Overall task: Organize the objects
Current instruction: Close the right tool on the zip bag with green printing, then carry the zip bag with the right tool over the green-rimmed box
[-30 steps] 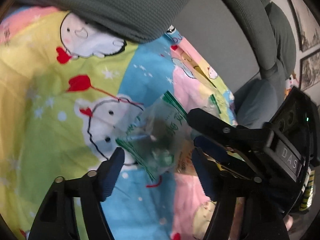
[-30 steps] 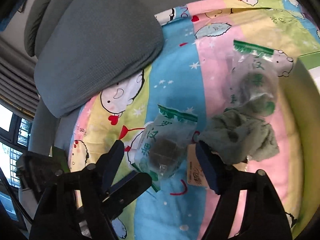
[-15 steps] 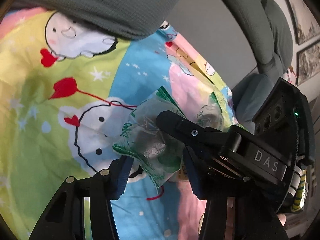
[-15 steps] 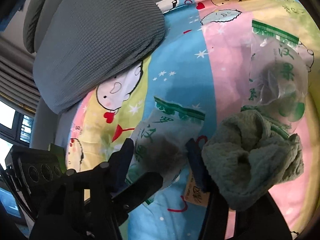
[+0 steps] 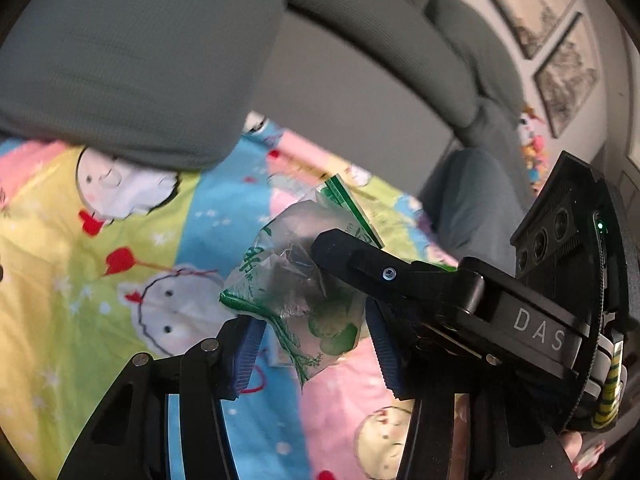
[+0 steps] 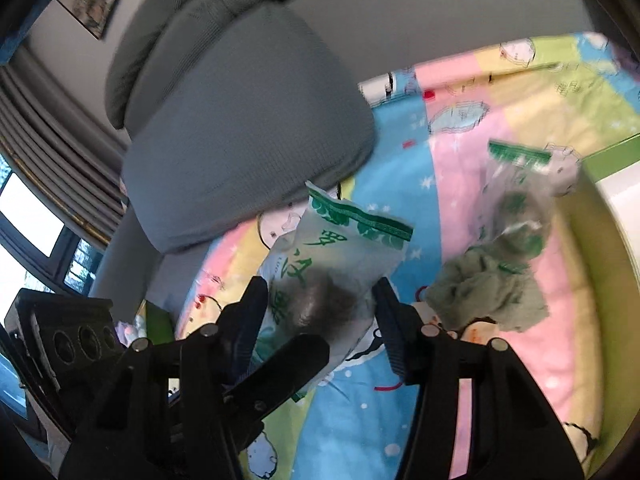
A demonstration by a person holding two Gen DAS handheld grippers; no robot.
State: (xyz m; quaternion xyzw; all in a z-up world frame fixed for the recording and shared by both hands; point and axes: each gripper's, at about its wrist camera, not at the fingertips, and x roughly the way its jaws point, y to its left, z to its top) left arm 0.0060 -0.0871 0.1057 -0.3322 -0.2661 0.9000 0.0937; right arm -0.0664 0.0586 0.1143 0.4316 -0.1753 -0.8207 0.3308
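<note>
A clear plastic bag (image 5: 296, 284) with green print and a dark round lump inside is lifted off the cartoon blanket (image 5: 120, 240). Both grippers close on it. My left gripper (image 5: 312, 344) grips its lower part; my right gripper (image 6: 320, 312) grips the same bag (image 6: 332, 264) around the lump. The right gripper's body crosses the left wrist view (image 5: 460, 304), and one left finger (image 6: 288, 376) shows in the right wrist view. A second bag of the same kind (image 6: 520, 208) lies on the blanket to the right, beside a crumpled grey-green cloth (image 6: 488, 292).
A large grey cushion (image 6: 248, 128) lies on the blanket behind the bag, against a grey sofa back (image 5: 360, 92). A green and white box edge (image 6: 616, 184) stands at the right. Framed pictures (image 5: 568, 80) hang on the wall.
Both grippers closed on the bag and lifted it off the blanket. The views tilted up, showing more of the cushion and sofa back.
</note>
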